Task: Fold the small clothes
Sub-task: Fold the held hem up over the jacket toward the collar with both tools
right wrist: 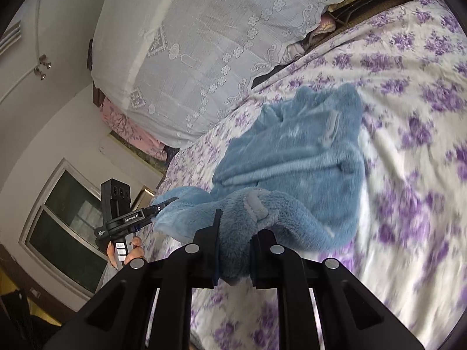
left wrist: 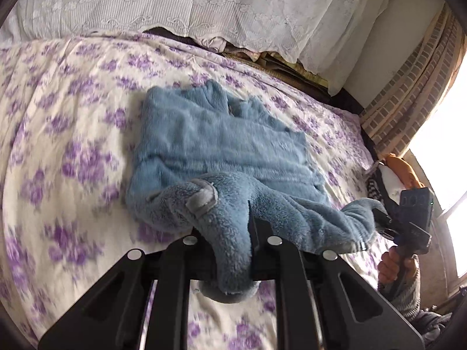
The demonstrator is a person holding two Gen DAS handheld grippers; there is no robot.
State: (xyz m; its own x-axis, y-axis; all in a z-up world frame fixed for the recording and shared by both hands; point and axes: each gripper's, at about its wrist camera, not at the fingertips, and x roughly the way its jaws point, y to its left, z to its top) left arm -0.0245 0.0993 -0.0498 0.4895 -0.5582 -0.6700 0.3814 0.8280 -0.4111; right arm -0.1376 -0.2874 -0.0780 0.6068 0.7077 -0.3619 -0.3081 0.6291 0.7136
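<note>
Bed (left wrist: 73, 134) took up most of both views: cream cover with purple flower print, a white lace-covered pile (left wrist: 204, 5) along its far edge.

Blue fleece garment (left wrist: 221, 145) lay on the bed cover near the middle, plush pile, mostly flat with the far part bunched into soft peaks. Small grey tab (left wrist: 202, 199) was sewn on the near part. Its near edge was lifted off the cover and stretched between the two tools, sagging a bit in the middle.

Left tool (left wrist: 233, 250) was clenched on one end of that lifted edge; fleece bulged out between the fingers and hung below them. In the right wrist view it showed at left, (right wrist: 163, 207), tips pinching the garment's corner, a hand (right wrist: 128, 255) on its handle.

Right tool (right wrist: 233, 250) was clenched on the other end, fabric squeezed between its fingers. From the left wrist view it sat at right, (left wrist: 376, 227), held by a hand (left wrist: 394, 265) in a knit sleeve (left wrist: 408, 297).
</note>
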